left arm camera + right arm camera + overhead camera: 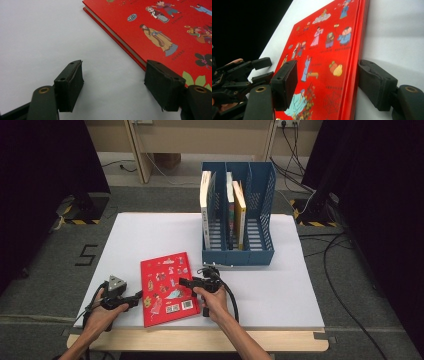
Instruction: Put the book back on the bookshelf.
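- While both hands are resting low on the desk (270,285), L tongs (136,296) (113,75) are standing apart w/ nothing btwn them, just bare white surface.
- L tongs' one pad is sitting right at the near edge of the red picture book (165,287) (162,30); whether it is touching, can't tell. The other pad is hanging over bare desk.
- R tongs (183,282) (328,75) are also standing apart, straddling the book's (324,45) spine edge: one pad is hovering over the cover w/ a gap, the other is sitting just beside the spine on the desk side.
- Red book is lying cover-up on the desk's front part, btwn the two tongs, L hand (100,315) and R hand (215,302) flanking it.
- Farther back, a blue file rack (237,255) is standing near the book, holding upright books (205,205) in its compartments.
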`<state>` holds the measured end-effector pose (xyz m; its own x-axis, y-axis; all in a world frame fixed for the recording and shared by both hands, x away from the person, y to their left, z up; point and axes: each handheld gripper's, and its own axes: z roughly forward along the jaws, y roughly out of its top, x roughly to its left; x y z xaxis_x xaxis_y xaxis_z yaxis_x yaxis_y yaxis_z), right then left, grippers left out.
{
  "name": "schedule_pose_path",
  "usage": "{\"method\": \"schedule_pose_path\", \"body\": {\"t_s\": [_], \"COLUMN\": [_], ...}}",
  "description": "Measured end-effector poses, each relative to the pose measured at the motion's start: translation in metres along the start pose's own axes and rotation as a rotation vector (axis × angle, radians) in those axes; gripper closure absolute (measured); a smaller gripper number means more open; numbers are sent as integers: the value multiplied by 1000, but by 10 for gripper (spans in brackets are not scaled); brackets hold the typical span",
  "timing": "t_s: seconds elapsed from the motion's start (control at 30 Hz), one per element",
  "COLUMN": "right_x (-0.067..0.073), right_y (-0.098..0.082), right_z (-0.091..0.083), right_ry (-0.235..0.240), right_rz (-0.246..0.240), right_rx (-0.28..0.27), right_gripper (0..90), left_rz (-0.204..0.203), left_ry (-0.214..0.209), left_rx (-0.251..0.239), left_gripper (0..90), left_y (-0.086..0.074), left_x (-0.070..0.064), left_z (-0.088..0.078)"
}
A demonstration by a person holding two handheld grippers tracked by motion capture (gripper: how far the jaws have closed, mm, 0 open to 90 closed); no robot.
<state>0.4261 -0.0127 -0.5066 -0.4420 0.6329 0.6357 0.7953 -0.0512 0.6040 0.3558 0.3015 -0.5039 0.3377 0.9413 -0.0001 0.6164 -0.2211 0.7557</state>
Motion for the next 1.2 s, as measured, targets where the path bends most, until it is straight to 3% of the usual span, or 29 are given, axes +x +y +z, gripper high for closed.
{"method": "schedule_pose_path", "body": {"t_s": [0.17,0.27,0.33,0.4,0.5,0.53,0.67,0.8,0.87,1.2], "right_x": [-1,0,-3,-4,-5,-7,-10,-5,6,12], "right_y": [2,2,2,1,1,1,1,-6,-6,5], "right_z": [-1,-2,-4,-5,-7,-8,-9,-2,3,-5], "right_ry": [-9,-25,-16,-10,6,28,49,106,77,117], "right_rz": [-29,-70,-53,-74,-52,3,13,38,-17,-216], "right_rx": [22,33,37,45,49,51,61,87,89,65], "right_gripper": [387,431,460,459,462,461,463,512,487,520], "left_rz": [5,7,7,6,4,4,3,2,2,2], "left_ry": [-7,-8,-9,-9,-10,-10,-10,-9,-11,-31], "left_rx": [1,0,0,0,-1,-2,-4,-3,-6,-3], "left_gripper": [301,300,299,299,300,300,300,299,301,292], "left_y": [0,0,0,0,0,0,-1,-1,-1,0], "left_x": [1,2,2,2,2,2,2,1,2,5], "left_z": [0,0,0,0,0,0,0,0,0,0]}}
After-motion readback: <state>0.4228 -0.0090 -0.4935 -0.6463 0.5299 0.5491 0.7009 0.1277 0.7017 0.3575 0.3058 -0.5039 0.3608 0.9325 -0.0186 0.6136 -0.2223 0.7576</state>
